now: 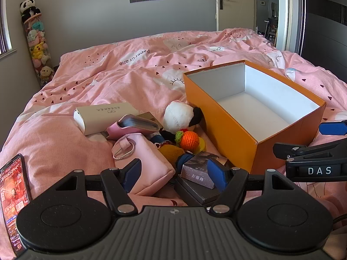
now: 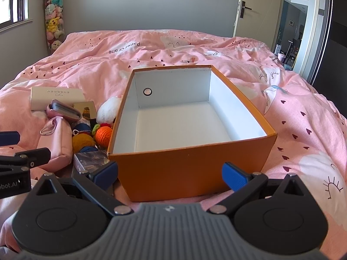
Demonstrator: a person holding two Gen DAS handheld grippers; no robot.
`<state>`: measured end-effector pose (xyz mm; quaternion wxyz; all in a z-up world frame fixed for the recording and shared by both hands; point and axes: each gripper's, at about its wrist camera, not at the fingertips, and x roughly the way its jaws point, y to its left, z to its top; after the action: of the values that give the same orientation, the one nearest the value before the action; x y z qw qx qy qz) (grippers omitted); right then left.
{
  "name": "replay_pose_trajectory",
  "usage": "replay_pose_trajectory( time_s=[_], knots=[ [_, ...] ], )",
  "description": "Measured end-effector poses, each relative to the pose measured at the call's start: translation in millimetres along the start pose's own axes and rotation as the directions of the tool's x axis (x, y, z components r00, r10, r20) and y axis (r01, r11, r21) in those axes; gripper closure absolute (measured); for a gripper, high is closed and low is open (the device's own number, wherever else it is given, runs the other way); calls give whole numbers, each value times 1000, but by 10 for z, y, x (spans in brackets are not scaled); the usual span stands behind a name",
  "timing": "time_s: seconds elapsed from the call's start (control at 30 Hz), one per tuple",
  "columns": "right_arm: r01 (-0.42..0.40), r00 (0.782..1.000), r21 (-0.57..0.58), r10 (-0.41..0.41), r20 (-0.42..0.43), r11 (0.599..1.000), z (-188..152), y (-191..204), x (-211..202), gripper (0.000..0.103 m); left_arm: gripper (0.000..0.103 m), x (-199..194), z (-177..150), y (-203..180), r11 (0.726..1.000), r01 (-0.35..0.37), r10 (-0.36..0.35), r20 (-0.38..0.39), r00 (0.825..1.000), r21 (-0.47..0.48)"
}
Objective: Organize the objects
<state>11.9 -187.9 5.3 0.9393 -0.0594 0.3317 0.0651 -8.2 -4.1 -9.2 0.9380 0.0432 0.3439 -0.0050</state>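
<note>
An empty orange box (image 1: 227, 127) with a white inside stands on the pink bed cover (image 1: 65, 136). Left of it lies a pile: a cream case (image 1: 104, 117), a pink case (image 1: 134, 127), a pink pouch (image 1: 145, 162), a white plush ball (image 1: 179, 116), a crocheted orange (image 1: 189, 140) and a dark card box (image 1: 195, 174). My left gripper (image 1: 174, 174) is open low over the pile, with the pouch's corner and the card box between its pads. My right gripper (image 2: 171, 176) is open wide just before the near wall of the orange box (image 2: 190, 169), with nothing held.
A lit phone (image 1: 14, 195) lies on the bed cover at the far left. A tall clear tube of plush toys (image 1: 40, 49) stands in the back left corner. An open door (image 2: 243, 8) is at the back right. The bed cover (image 2: 303, 130) right of the box is bare.
</note>
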Motion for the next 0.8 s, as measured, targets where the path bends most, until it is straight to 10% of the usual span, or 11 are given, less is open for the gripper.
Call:
replay_pose_trajectory(
  time_s=[0.67,0.8],
  knots=[
    [-36,999,-18,36,17,999,25,50,-43,3,21,-7,2,69,1000,16,-16,-7,1000,-10],
    [-63,997,-53,65,39,997,108,91,-89,17,25,-12,59,167,999,23,-24,-17,1000,-31]
  ],
)
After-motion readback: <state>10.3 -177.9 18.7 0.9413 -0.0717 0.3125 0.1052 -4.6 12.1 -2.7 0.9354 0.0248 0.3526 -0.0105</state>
